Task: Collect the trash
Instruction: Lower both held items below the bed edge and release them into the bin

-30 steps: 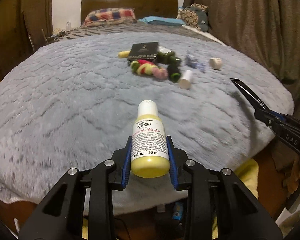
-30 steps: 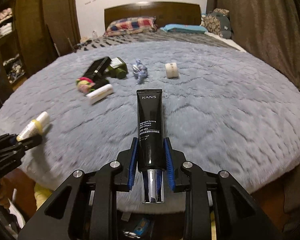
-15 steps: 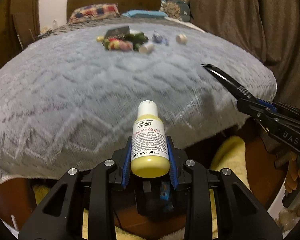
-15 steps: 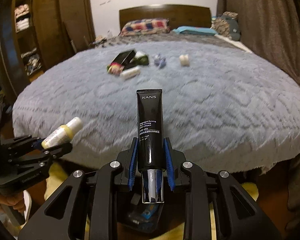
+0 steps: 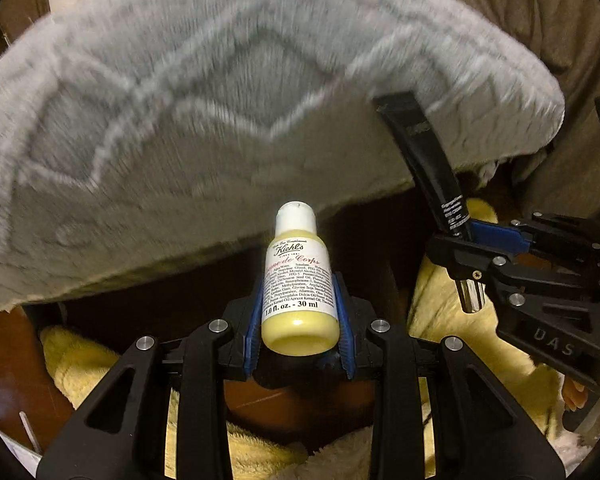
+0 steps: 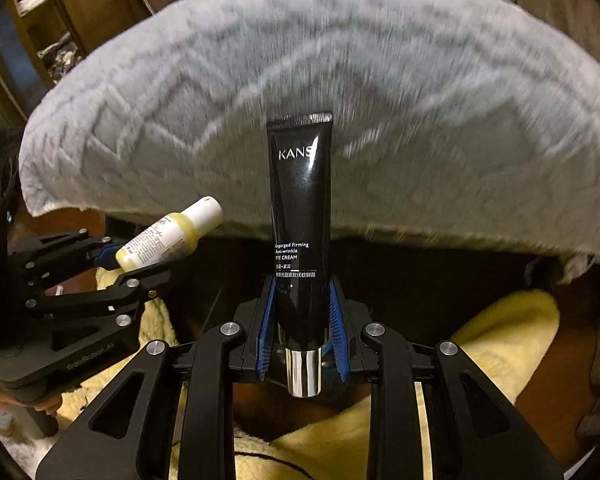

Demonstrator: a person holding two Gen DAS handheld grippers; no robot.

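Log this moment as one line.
left gripper: shut on yellow lotion bottle | right gripper: shut on black eye cream tube | below grey blanket edge

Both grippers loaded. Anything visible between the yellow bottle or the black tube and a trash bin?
No bin shows in either view, so the path can't be judged. Left gripper clamps the yellow bottle, right gripper the black tube, both past the grey blanket's edge.

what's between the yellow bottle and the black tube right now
Nothing: in the left wrist view only a dark open gap separates the yellow bottle from the black tube, with the grey blanket's edge behind.
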